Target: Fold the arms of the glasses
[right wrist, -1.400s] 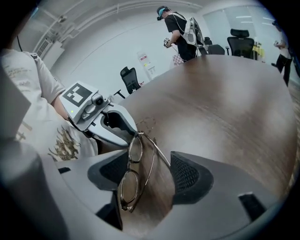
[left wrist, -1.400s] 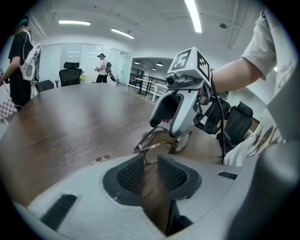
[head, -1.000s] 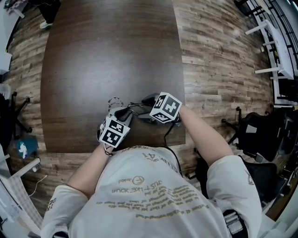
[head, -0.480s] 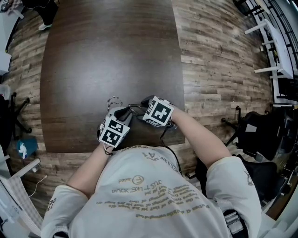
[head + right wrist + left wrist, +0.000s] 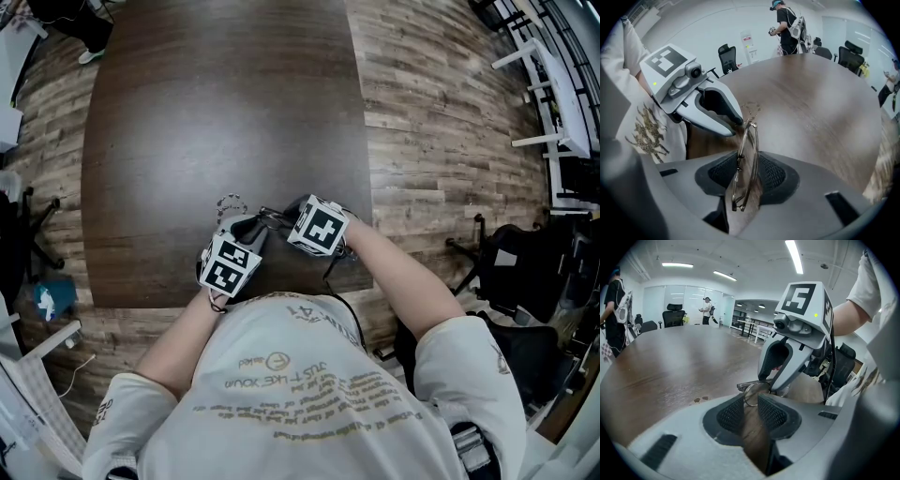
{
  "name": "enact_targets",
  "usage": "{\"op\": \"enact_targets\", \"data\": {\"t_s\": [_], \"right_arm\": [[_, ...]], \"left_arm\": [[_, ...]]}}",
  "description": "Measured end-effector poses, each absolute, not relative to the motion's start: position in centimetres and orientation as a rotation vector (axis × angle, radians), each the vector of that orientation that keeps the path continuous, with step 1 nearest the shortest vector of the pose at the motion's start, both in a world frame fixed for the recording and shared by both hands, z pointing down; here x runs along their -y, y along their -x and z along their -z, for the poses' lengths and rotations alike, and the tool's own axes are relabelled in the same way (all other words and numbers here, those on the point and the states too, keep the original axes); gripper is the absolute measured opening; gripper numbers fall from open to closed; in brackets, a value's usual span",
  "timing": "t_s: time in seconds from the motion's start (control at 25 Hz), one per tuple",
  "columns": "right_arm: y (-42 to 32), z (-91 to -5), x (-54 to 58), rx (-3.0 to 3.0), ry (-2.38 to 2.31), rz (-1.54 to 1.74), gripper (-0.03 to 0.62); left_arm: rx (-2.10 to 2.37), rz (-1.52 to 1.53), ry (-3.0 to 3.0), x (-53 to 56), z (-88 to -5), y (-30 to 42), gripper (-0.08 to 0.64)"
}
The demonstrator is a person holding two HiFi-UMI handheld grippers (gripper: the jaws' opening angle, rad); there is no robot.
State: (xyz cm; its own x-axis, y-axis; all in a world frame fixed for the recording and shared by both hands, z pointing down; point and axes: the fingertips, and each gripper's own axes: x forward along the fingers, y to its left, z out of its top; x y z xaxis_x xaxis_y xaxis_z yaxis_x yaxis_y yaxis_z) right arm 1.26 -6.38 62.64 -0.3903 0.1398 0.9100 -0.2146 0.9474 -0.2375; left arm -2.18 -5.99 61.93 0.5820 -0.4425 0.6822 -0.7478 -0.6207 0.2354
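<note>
Glasses (image 5: 744, 161) at the near edge of the table (image 5: 225, 112): the left gripper (image 5: 751, 409) clamps a lens rim, the right gripper (image 5: 748, 172), jaws just closing, pinches one arm against the frame, apparently nearly folded; the other arm's state is unclear.

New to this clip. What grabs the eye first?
Thin wire glasses held by both grippers at the near edge of the dark table. The left gripper pinches one lens rim. The right gripper, whose jaws have just been closing, has the frame between its pads.
</note>
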Motion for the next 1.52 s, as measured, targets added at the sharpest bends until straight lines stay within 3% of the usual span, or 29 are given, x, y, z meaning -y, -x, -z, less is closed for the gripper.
{"op": "enact_targets", "data": {"t_s": [0.32,0.44,0.8,0.88,0.96,1.2,1.52], "right_arm": [[-1.6,-62.7,7.5,1.966,-0.117,-0.417,0.144],[-1.7,-62.6,7.6,1.983,-0.126,-0.437,0.195],[-2.0,-61.4,9.9,2.09,-0.276,-0.456,0.195],[-2.0,-59.8,11.7,2.187,-0.412,-0.474,0.047],[-2.5,-58.0,13.5,2.271,-0.562,-0.502,0.026],[-5.4,-54.1,15.3,2.344,-1.008,-0.511,0.014],[-5.7,-46.6,13.7,2.463,-1.264,-0.365,0.012]], "left_arm": [[0.953,-0.792,-2.3,6.0,-61.6,2.3,0.104],[0.96,-0.788,-2.296,6.0,-61.6,2.6,0.104],[0.984,-0.774,-2.311,6.5,-61.1,2.7,0.104],[1.003,-0.751,-2.309,7.0,-60.7,3.0,0.104],[1.035,-0.709,-2.299,7.7,-60.1,3.4,0.102],[1.138,-0.566,-2.28,9.8,-57.4,4.2,0.064],[1.252,-0.39,-2.305,12.0,-50.3,2.7,0.032]]}}
